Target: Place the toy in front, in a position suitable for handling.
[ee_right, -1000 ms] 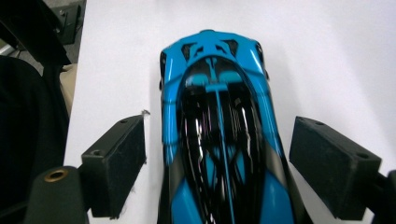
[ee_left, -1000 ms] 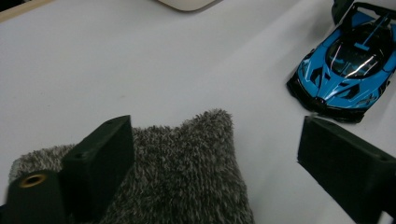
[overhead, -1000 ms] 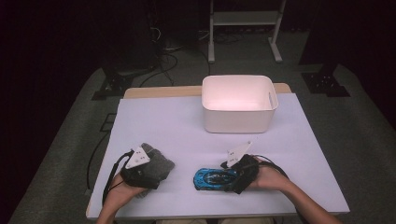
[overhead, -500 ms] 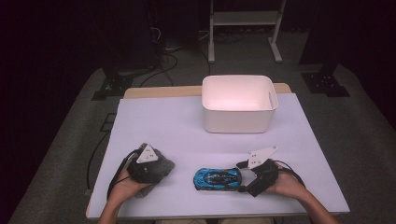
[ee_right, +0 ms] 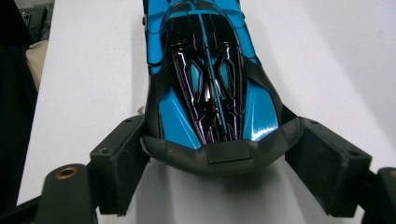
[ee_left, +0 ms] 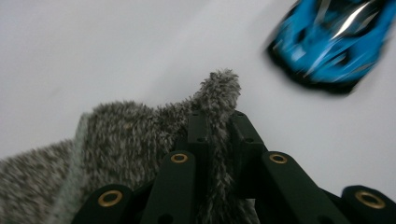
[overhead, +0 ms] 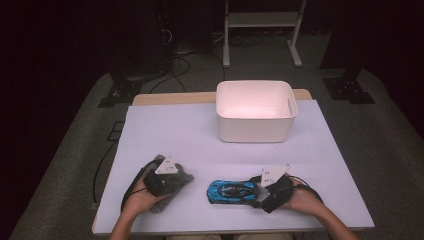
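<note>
While both hands rest near the front edge of a white table [overhead: 165,130], two pickups are in hand. At the left, the left gripper [ee_left: 218,122] has just been closing and is now clamped on a fold of a grey fuzzy cloth [ee_left: 116,140]; in the left gripper view a tuft of the fabric is pinched between the jaws and sticks up past their tips, w/ the rest of the cloth lying on the table to the side. In the high view the cloth is seen bunched under that gripper [overhead: 167,175].

At centre front a blue toy car [overhead: 233,191] lies on the table, well apart from a white bin [overhead: 255,127] set toward the far edge.

At the right, the right gripper [ee_right: 219,163] is spread wide, its jaws just beginning to draw in, one on each side of the car's dark rear end [ee_right: 210,107]. Whether the pads touch the bodywork yet can't be told; no firm grip is judged.

To do this step well, approx. equal gaps should be kept on both sides, the jaws pushed a bit further along the body, then closed squarely so the glossy shell isn't squeezed out. The cloth's thin pinch should be lifted slowly.
</note>
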Action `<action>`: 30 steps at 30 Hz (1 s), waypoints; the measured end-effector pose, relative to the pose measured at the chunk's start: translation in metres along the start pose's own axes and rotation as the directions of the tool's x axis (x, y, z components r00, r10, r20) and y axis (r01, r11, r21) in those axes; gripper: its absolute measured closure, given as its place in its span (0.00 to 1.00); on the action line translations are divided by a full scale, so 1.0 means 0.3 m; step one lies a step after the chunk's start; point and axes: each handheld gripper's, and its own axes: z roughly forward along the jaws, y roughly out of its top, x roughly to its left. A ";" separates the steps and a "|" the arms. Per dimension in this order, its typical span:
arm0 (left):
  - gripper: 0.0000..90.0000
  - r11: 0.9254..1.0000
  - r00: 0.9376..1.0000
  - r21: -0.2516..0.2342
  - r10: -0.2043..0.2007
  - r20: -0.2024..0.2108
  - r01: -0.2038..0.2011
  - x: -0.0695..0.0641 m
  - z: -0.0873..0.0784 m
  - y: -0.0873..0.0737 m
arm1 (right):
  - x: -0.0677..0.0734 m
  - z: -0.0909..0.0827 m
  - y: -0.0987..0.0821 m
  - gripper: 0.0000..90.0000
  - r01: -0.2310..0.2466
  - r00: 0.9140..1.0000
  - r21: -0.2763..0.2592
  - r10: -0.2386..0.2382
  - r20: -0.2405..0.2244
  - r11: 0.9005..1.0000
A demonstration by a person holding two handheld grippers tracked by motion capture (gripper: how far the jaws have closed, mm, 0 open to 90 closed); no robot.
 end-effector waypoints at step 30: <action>0.65 0.991 0.963 -0.015 0.129 0.238 -0.129 -0.168 0.151 0.178 | 0.010 0.014 -0.008 0.23 -0.004 1.000 -0.035 0.005 0.020 0.999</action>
